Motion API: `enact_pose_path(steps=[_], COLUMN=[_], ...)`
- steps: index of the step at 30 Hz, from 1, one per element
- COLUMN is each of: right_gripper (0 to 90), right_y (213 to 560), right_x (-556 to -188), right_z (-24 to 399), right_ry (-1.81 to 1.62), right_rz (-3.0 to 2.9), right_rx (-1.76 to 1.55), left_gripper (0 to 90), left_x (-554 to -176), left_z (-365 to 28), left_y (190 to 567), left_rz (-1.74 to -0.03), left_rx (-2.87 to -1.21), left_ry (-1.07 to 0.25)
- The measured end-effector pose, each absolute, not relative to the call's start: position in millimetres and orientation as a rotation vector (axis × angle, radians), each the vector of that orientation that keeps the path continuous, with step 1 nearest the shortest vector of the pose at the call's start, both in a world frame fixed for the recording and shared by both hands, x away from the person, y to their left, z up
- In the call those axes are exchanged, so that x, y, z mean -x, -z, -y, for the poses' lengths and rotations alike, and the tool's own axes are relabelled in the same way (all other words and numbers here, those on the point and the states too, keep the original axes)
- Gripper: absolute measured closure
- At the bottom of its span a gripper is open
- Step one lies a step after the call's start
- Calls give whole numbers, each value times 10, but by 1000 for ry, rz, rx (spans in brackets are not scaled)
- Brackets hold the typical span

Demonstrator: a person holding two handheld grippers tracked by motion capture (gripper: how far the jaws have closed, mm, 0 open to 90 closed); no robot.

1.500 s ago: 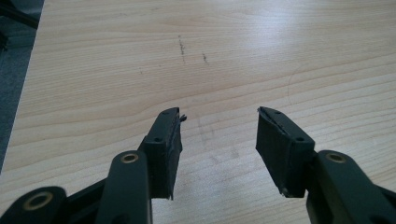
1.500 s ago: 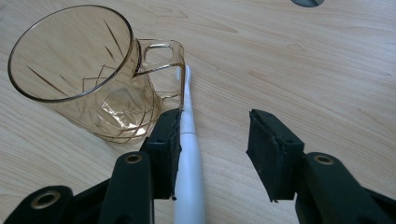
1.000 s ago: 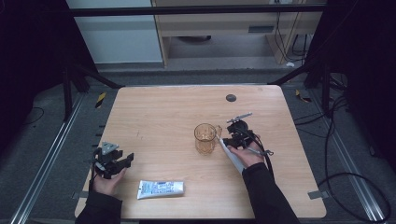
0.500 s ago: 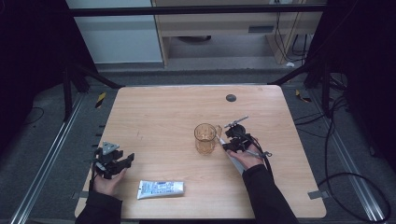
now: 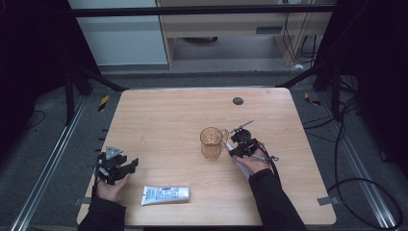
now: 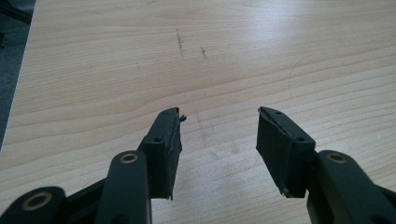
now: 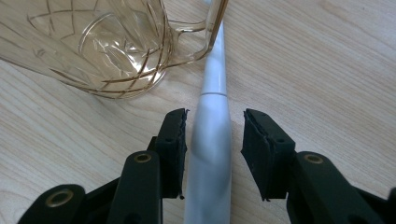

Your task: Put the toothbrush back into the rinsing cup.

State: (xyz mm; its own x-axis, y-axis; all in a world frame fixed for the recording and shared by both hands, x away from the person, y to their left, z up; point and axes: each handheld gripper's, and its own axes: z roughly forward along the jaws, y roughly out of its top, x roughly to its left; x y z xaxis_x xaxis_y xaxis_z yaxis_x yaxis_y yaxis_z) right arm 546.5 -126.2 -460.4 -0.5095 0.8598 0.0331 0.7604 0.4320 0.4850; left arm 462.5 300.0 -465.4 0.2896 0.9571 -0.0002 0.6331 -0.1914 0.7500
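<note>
We are holding the right hand-held gripper [image 7: 212, 119] partly open astride a white toothbrush handle [image 7: 208, 154]; its left pad is touching the handle, the right one standing off. The handle is lying on the surface [image 5: 168, 115], passing by the amber glass mug [image 7: 107, 46]. The left hand-held gripper [image 6: 219, 116] is gaping wide, empty.

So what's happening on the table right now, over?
Left gripper open, empty. Right gripper open around white toothbrush, beside amber glass mug. Toothpaste tube well aside.
</note>
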Motion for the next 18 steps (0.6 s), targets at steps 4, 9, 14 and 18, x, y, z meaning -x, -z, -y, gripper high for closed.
enact_pose_path(steps=[4, 9, 14, 18], right_gripper=[603, 612, 625, 632], right_y=[4618, 4656, 4675, 4698], right_x=[-5471, -5472, -5479, -5484], right_z=[1249, 1224, 1209, 1203], right_ry=[-652, -624, -625, -597], right_rz=[-2472, -2490, -2496, -2499], right_rx=[-1427, -1434, -1426, -1430], left_gripper=[487, 487, 487, 487], left_x=[-4625, -4626, -4628, -4627], left_z=[-3000, -3000, -2998, -2999], left_y=[4654, 4654, 4656, 4656], left_rz=[-1420, -1420, -1419, -1419], left_rx=[-1914, -1914, -1918, -1917], left_ry=[-641, -640, -638, -638])
